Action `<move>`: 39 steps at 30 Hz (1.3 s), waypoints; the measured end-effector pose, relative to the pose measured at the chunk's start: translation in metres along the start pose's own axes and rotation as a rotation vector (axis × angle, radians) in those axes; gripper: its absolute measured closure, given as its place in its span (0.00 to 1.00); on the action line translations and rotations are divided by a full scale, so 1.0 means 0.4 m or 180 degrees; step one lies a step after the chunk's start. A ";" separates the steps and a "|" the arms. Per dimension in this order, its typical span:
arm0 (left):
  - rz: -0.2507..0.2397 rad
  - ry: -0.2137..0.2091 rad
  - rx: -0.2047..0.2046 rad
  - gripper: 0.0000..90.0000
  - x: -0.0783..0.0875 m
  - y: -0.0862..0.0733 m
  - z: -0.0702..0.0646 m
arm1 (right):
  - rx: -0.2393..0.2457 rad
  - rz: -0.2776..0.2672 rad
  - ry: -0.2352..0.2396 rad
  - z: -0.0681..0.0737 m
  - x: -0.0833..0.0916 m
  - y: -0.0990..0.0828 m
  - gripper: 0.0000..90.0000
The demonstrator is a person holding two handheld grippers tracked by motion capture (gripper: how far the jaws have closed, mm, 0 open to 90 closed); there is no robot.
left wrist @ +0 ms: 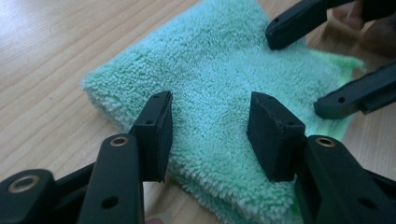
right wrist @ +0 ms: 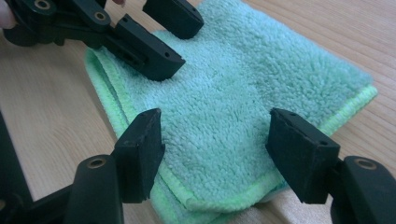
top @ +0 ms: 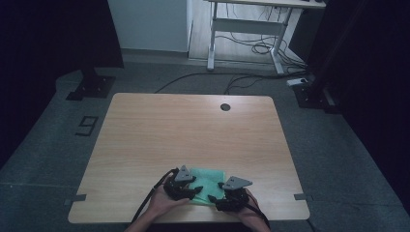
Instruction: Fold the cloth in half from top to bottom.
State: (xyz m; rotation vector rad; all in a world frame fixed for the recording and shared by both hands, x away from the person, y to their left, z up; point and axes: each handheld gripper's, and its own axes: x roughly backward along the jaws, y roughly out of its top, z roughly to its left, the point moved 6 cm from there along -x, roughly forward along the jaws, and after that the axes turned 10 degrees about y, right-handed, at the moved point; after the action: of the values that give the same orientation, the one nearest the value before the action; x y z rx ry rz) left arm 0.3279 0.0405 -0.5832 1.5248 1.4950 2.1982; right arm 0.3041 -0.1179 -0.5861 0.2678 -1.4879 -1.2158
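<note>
A folded mint-green terry cloth (top: pixel 209 184) lies flat near the front edge of the pale wood-grain rectangular counter (top: pixel 193 130), a little right of its middle, and both hands work right at it.

At the cloth's left side, the person's left hand (top: pixel 162 203) holds the black left claw (left wrist: pixel 210 116). Its jaws stand wide apart over the fluffy pile, with nothing between them; the tips hover just above or barely on the cloth, and I cannot tell which.

At the cloth's right side, the right hand (top: pixel 251 215) holds the black right claw (right wrist: pixel 215 135), also spread wide, its jaws straddling the cloth's stitched lighter-green hem, gripping nothing.

Each claw points toward the other across the cloth. Well beyond the cloth, near the counter's far edge, sits a small dark round hole (top: pixel 225 107).
</note>
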 end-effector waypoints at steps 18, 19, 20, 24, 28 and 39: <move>0.0088 0.0179 0.0122 0.56 -0.071 0.059 0.106 | -0.0030 0.0009 -0.0164 -0.119 -0.073 0.074 0.41; 0.0088 0.0179 0.0122 0.56 -0.071 0.059 0.106 | -0.0030 0.0002 -0.0170 -0.117 -0.072 0.073 0.41; 0.0065 0.0218 0.0096 0.56 -0.068 0.056 0.101 | -0.0024 -0.0018 -0.0181 -0.115 -0.069 0.070 0.41; -0.0009 0.0321 0.0035 0.54 -0.057 0.050 0.094 | -0.0030 -0.0099 -0.0229 -0.103 -0.050 0.057 0.37; -0.0055 0.0344 0.0067 0.53 -0.045 0.045 0.096 | -0.0080 -0.0083 -0.0216 -0.100 -0.031 0.039 0.36; -0.0205 0.0336 0.0078 0.53 -0.024 0.090 0.117 | 0.0040 -0.0323 -0.0175 -0.105 0.009 0.120 0.44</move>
State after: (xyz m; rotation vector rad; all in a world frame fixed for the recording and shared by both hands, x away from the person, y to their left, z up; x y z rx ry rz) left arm 0.3832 0.0473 -0.5616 1.3665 1.5826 2.2647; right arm 0.3590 -0.1213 -0.5536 0.3241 -1.5454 -1.3039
